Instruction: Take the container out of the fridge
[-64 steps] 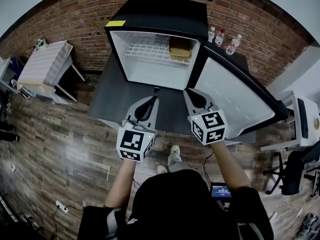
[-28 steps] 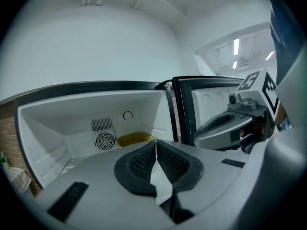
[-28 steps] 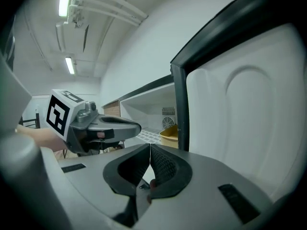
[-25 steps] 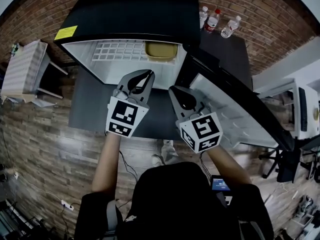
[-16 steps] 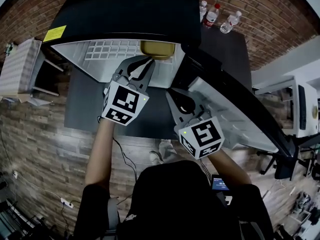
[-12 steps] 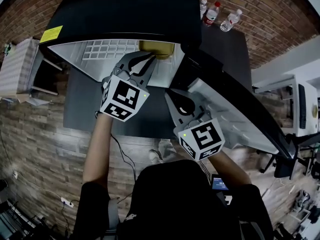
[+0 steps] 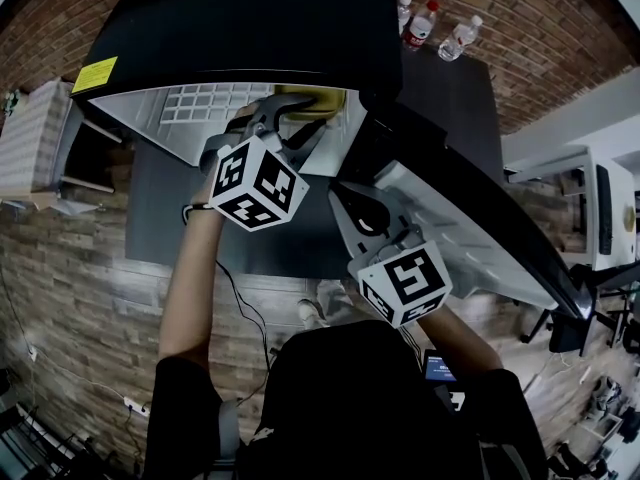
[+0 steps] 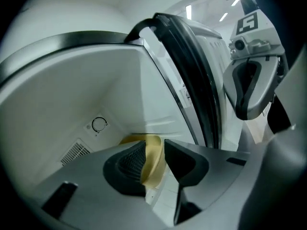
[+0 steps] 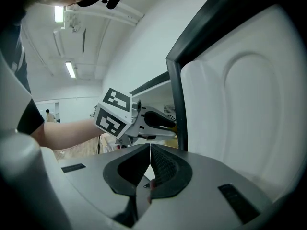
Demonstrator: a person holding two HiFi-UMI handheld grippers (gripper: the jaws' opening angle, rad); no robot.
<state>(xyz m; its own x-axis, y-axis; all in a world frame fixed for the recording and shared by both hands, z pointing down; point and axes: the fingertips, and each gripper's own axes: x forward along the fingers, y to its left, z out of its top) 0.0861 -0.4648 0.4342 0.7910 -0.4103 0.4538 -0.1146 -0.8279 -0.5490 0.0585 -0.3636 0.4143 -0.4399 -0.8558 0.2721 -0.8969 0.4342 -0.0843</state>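
Container [image 7: 318,101] on the fridge shelf, with the left claw [image 7: 300,118] released around its near edge.

Yellow container at the right end of the white wire shelf [image 7: 200,103], close to the right inner wall of the fridge [image 7: 250,28]; the shelf to its left is bare. The door [image 7: 470,218] stands swung wide to the right. The left claw's jaws have just been opening, and the left gripper view shows the container's rim [image 8: 154,162] between them without a firm clamp. That view also shows the back wall with a vent and a round dial, which the black fridge top hides in the head view. The right claw [image 7: 345,190] is clenched on nothing, outside the fridge beside the door's inner face, above the dark table [image 7: 160,208] and well apart from the container. Only the head view shows the bottles [image 7: 430,28] behind the fridge.
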